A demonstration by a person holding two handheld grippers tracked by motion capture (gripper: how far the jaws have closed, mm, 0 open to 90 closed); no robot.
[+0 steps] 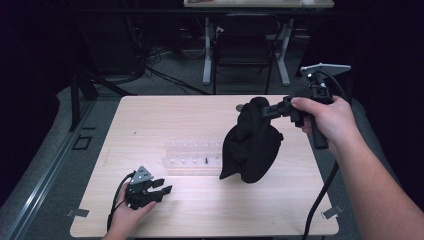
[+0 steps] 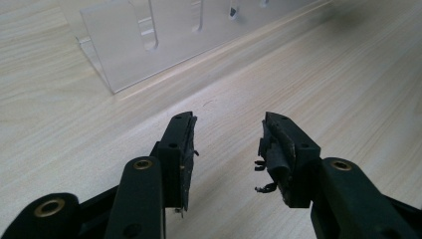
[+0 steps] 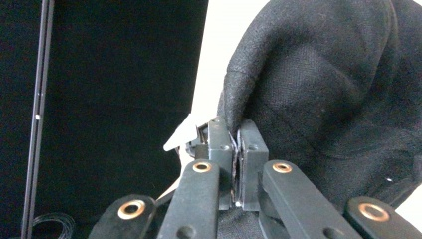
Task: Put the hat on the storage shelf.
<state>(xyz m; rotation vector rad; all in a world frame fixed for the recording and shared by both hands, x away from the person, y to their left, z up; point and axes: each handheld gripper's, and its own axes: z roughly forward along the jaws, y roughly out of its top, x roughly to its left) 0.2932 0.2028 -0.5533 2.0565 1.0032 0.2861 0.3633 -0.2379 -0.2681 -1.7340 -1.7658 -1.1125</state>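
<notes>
One black cloth (image 1: 251, 142) hangs from your right tongs (image 1: 270, 110), pinched at its upper edge and drooping in a loose bundle over the right half of the table (image 1: 165, 115). Its lower end sits just above or on the wood near the right end of the clear acrylic rack (image 1: 192, 157); you cannot tell from the high view whether it touches. In the right gripper view your right tongs (image 3: 232, 129) are clenched almost fully, with only a thin fold of the cloth (image 3: 318, 84) squeezed between the two pads, and the rest of the fabric bulges to the right of the jaws. Your right hand (image 1: 327, 120) holds that tool raised at the far right of the table, pointing left toward the cloth.

Your left tongs (image 1: 159, 189) lie low at the near left of the table, gripped by your left hand (image 1: 131, 212). In the left gripper view your left tongs (image 2: 228, 130) stand well apart, released, with nothing between the pads but bare wood. They point toward the rack (image 2: 149, 40), which lies a little beyond the fingertips and is not touched. The cloth is well apart from this side, to the right.

A dark chair (image 1: 245, 47) stands on the floor beyond the table's far edge.
</notes>
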